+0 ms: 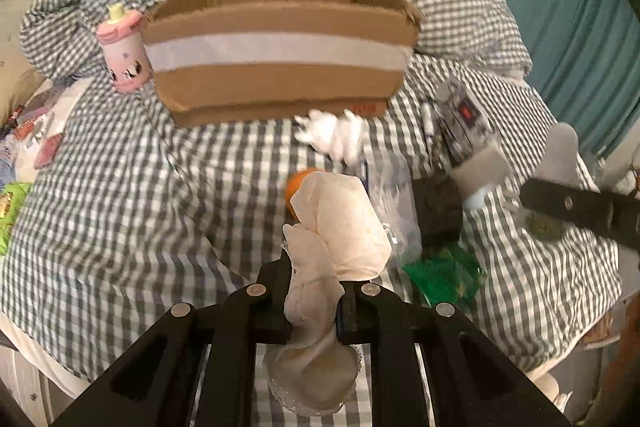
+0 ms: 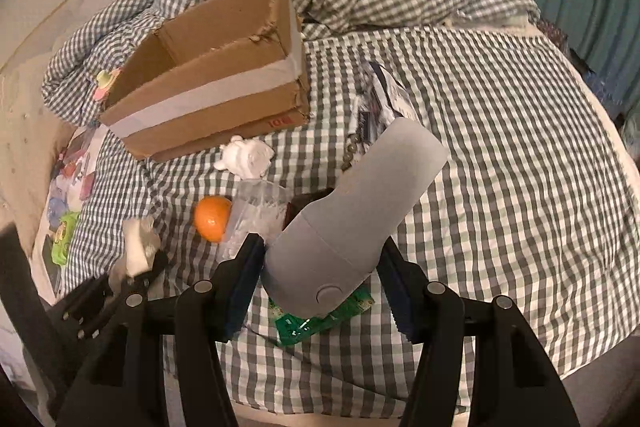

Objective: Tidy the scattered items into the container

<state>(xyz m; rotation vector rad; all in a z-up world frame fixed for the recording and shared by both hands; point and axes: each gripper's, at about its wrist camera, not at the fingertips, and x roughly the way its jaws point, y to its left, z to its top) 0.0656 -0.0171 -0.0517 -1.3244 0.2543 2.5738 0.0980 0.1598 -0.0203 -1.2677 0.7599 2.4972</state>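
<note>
The cardboard box (image 2: 208, 79) sits open on the bed; what it holds is hidden. The left claw (image 1: 314, 315) grips a cream cloth bundle (image 1: 336, 227). The right claw (image 2: 320, 279) grips a grey device (image 2: 360, 211).

A: What does the left tool (image 1: 314, 301) look like?
B: Matte black plastic, two angular arms with cut-out slots; four round silver screw heads run from nine to three o'clock.

A: And the right tool (image 2: 322, 267)?
B: The same black frame and silver screws, but its fingers (image 2: 244, 283) carry dark blue pads, the three o'clock one saw-toothed along its edge.
</note>
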